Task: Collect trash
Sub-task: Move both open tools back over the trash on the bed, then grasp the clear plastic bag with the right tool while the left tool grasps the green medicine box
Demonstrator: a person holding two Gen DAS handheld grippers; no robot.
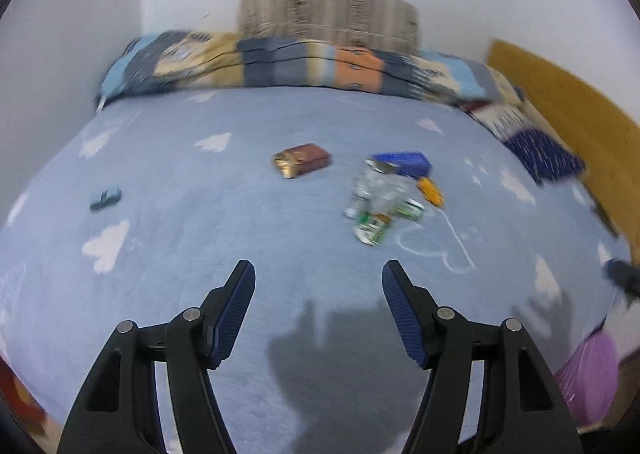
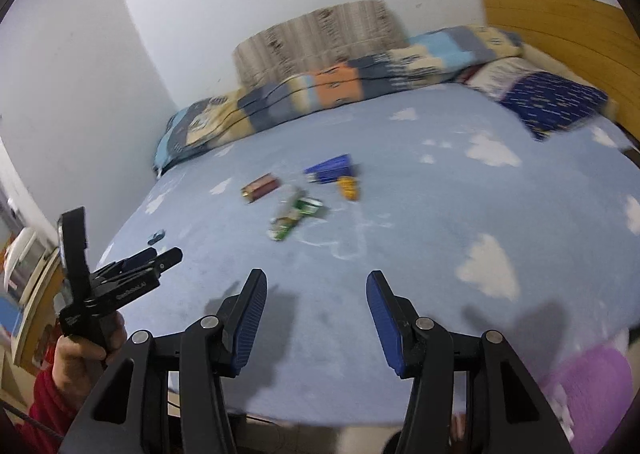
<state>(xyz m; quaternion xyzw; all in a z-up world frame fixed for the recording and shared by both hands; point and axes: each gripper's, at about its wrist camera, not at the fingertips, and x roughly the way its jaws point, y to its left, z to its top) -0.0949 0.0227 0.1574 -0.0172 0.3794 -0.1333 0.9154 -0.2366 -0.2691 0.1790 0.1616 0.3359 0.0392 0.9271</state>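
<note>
Crumpled plastic bottle (image 1: 376, 202) on bed (image 1: 200, 214) | light, springy, slippery; you pinch the neck | left hand-held gripper (image 1: 318, 274), right hand-held gripper (image 2: 316, 284): both spread, empty.

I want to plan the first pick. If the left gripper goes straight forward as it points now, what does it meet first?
The left gripper, open, points over bare bedsheet. Straight ahead, the brown packet looks like the first thing in line; the crushed bottle lies slightly right of it. Blur and fisheye make depth unsure.
</note>
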